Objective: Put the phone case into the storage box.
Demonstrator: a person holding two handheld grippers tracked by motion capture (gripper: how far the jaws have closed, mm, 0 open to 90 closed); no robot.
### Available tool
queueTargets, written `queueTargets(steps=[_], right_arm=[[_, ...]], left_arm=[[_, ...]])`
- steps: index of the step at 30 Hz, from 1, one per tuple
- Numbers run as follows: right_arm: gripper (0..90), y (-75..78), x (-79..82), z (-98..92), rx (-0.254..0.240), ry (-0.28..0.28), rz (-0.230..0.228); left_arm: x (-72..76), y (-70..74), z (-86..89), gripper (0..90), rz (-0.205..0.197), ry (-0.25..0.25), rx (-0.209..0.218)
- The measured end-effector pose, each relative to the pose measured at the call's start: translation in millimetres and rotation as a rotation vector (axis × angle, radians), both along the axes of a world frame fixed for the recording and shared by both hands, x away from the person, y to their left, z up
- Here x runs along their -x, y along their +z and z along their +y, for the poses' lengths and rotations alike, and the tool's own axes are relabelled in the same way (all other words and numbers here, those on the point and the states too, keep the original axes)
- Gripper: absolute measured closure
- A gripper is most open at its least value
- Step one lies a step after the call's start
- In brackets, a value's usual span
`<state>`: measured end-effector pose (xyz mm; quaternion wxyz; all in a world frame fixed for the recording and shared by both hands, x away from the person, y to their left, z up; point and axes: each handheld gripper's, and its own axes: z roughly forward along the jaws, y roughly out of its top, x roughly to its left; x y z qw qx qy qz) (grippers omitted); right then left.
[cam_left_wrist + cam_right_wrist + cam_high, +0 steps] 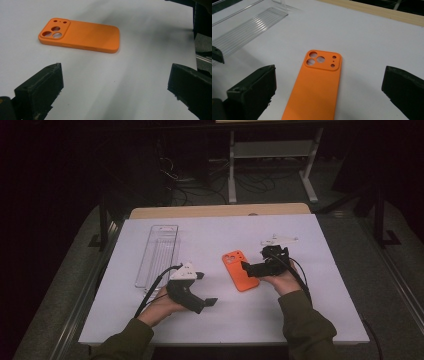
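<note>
Holding a two-jaw tool in each hand, a person works at a white table [300, 320]. Nearest the camera, the left gripper [206, 289] hovers above bare tabletop, jaws spread wide and gripping nothing. Slightly farther off, the right gripper [246, 269] also stands spread, its jaws straddling the near end of an orange phone case [240, 270] without visibly touching it. The case lies flat, back up, camera cutouts toward the far edge, between the two tools. Beyond the left hand, a clear plastic tray [159, 254] rests lengthwise near the table's left side, apparently holding nothing.
</note>
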<state>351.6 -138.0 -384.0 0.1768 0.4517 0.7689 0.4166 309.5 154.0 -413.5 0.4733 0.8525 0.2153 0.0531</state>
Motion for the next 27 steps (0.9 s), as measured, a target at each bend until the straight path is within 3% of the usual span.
queueTargets(steps=[2, 11, 27], right_arm=[[0.0, 0.2, -1.8, 0.8, -0.002, -0.011, 0.004], [0.0, -1.3, -10.1, 11.9, 0.009, -0.027, 0.002], [0.0, -15.4, -16.0, 26.5, 0.03, -0.051, 0.058]], left_arm=[[-0.9, 0.2, 0.2, 0.0, -0.013, -0.008, -0.005], [0.4, -0.2, -0.4, 0.0, 0.008, -0.002, 0.001], [-0.2, -0.7, -0.2, 0.0, 0.007, -0.007, -0.002]])
